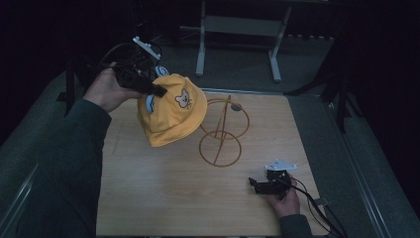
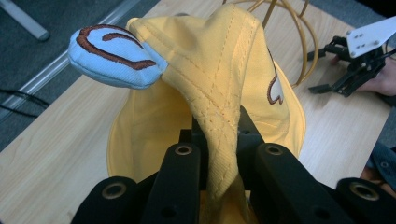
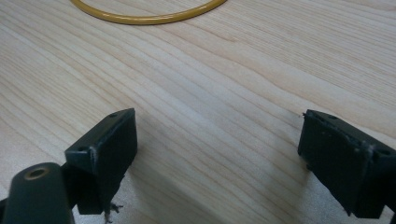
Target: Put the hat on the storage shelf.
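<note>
Left gripper (image 1: pixel 157 91) comes first, at the far left corner of the wooden table (image 1: pixel 163 198): its black jaws are pressed together on a fold of the yellow hat (image 1: pixel 171 116), and the left hand (image 1: pixel 106 89) holds it up so the hat hangs above the tabletop, tilted, brim toward the table. In the left gripper view the pinched cloth (stitched in rows, bunched into a ridge) runs up between the two jaws, and the hat's hollow inside opens below and behind them. A light blue ear (image 2: pixel 114 56) with a brown embroidered curl sticks out to the left of that ridge. On the hat's outer face, in the high view, sits a small bear face (image 1: pixel 183 99).

Just right of the hat stands a yellow wire stand (image 1: pixel 222 131), an upright ring joined to a flat ring that lies on the wood; the hat's edge overlaps the upright ring in the high view, and I cannot tell whether they touch.

Farther right, near the table's front edge, the right gripper (image 1: pixel 255 184) rests low over the wood in the right hand (image 1: pixel 285 198), well apart from the hat. Its jaws stand spread wide with bare wood between them, and the arc of the stand's flat ring lies beyond them in the right gripper view.
</note>
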Demonstrator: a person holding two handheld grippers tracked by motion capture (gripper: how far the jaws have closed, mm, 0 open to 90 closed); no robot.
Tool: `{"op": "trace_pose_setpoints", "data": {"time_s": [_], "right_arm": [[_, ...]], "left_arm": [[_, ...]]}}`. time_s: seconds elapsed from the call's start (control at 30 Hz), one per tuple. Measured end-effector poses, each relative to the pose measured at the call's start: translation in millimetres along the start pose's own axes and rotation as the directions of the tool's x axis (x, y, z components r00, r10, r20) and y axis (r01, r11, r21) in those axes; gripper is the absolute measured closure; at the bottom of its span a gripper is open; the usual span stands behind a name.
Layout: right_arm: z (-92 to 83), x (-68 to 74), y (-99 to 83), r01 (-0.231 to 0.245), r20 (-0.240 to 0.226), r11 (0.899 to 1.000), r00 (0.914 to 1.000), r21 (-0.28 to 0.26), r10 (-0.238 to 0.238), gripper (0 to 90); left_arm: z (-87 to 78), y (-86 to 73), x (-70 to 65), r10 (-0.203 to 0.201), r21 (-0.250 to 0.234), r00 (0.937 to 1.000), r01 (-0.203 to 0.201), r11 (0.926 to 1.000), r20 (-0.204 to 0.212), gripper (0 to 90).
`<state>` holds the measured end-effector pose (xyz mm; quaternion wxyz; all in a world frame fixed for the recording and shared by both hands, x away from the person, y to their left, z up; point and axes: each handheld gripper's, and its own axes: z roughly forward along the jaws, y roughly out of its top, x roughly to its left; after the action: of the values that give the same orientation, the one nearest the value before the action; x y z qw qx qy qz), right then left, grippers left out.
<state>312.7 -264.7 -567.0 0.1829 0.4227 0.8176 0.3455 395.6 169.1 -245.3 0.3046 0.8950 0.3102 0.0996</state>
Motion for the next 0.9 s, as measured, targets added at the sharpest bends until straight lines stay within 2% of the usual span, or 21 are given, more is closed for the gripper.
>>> {"op": "trace_pose_setpoints", "data": {"time_s": [0.27,0.77,0.9], "right_arm": [[-0.2,0.0,0.1,0.000,0.000,1.000,1.0000,0.001,0.000,11.7],[-0.2,0.0,0.0,0.001,0.000,1.000,1.0000,0.001,-0.001,11.7],[0.0,0.1,0.0,0.000,0.000,1.000,1.0000,0.000,0.000,11.7]], "left_arm": [[3.9,0.5,0.9,-0.009,-0.051,0.9996,0.010,0.9986,0.028,84.0],[14.2,20.4,-14.8,0.020,-0.074,0.9984,-0.016,0.9971,0.052,83.6],[18.7,27.5,-19.4,0.027,-0.070,0.9986,-0.024,0.9973,0.046,83.5]]}}
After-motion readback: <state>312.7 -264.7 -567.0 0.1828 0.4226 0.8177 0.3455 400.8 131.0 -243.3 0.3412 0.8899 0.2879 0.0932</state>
